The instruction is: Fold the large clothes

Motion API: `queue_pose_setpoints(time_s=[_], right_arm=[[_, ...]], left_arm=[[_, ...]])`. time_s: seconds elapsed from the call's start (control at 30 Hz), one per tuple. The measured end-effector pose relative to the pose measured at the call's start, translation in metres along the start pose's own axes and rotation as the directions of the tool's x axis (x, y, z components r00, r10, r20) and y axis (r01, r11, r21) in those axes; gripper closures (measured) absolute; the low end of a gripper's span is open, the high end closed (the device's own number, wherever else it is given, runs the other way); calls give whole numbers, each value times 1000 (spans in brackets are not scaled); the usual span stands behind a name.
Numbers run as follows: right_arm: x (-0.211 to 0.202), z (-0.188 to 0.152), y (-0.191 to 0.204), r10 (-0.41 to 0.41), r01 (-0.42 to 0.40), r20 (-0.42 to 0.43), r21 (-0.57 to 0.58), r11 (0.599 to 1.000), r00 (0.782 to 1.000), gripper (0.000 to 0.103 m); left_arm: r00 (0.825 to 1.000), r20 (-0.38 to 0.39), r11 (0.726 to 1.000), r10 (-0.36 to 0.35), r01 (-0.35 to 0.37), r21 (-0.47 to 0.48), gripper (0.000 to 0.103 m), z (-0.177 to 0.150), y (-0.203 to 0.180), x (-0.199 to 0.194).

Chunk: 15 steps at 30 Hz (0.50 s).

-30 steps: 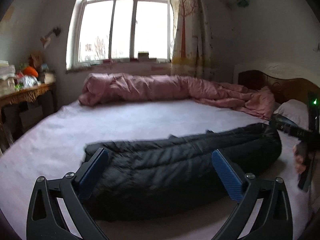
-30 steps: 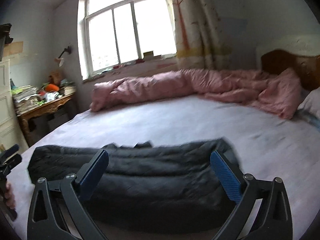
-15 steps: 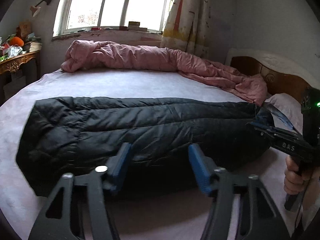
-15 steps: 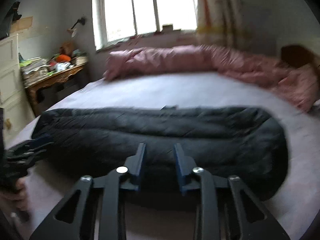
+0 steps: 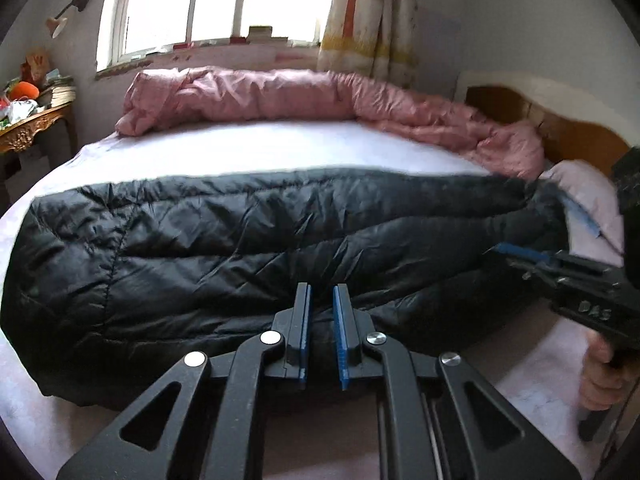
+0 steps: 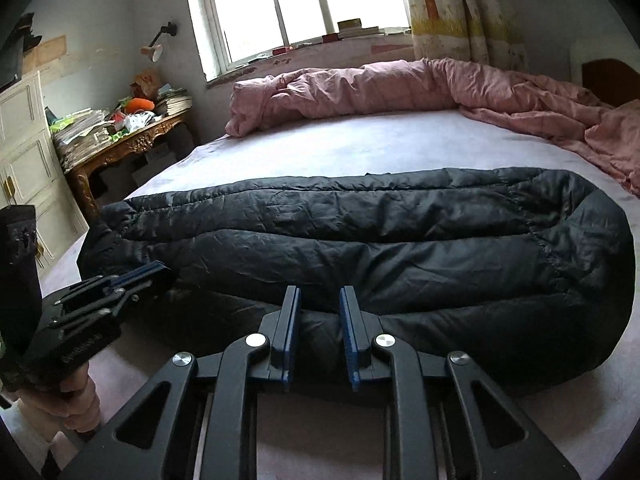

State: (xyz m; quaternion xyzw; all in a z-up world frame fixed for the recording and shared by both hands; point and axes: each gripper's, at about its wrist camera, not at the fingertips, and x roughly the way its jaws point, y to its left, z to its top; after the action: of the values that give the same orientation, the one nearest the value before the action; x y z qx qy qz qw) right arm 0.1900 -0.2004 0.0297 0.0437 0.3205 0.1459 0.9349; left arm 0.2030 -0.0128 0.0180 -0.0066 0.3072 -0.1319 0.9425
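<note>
**Black coat laid across the bed, both tongs at its near edge**

The bed (image 6: 360, 148) fills both views; its near edge is cut off under the tongs and its headboard (image 5: 560, 128) shows only in part at the right. A pink quilt (image 6: 360, 88) lies bunched along the far side under the window (image 6: 280, 4), trailing toward the headboard.

The coat (image 6: 380, 248), black and quilted, lies folded into a long band across the near half of the bed, well apart from the quilt. In the left view its right end is blurred and partly hidden by the right tongs, so what lies there cannot be made out. A pale pillow (image 5: 588, 196) sits just past that end.

At the left a carved table (image 6: 132, 144) carries piles of books, papers and an orange thing, too small to tell more. A white cupboard (image 6: 24, 152) beside it is cut off by the frame.

The left tongs (image 5: 322, 292) point at the coat's near edge toward its left end; the jaws are closing, a narrow slit between the blue pads, with nothing visibly in it. Whether the tips touch the cloth I cannot tell. The right tongs (image 6: 319, 294) point at the near edge further right; the jaws are closing too, with a slightly wider gap and no cloth seen pinched. A hand (image 5: 600, 376) grips the right handle, half hidden.
</note>
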Motion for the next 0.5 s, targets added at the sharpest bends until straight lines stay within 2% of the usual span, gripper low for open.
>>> queue_pose_setpoints(time_s=[0.17, 0.27, 0.37, 0.5], right_arm=[[21, -3, -1, -32, 31, -72, -8, 999, 997, 81], [38, -6, -5, -34, 35, -126, 10, 999, 991, 81], [38, -6, -6, -35, 37, -122, 16, 999, 992, 81], [16, -4, -12, -93, 96, -60, 49, 994, 994, 81]], left_arm=[[997, -78, 999, -10, 7, -31, 92, -5, 6, 20], [996, -93, 1000, 5, -7, -26, 92, -7, 5, 24], [996, -87, 999, 33, -33, 2, 92, -9, -1, 24], [996, -87, 999, 33, -33, -2, 92, -10, -1, 24]])
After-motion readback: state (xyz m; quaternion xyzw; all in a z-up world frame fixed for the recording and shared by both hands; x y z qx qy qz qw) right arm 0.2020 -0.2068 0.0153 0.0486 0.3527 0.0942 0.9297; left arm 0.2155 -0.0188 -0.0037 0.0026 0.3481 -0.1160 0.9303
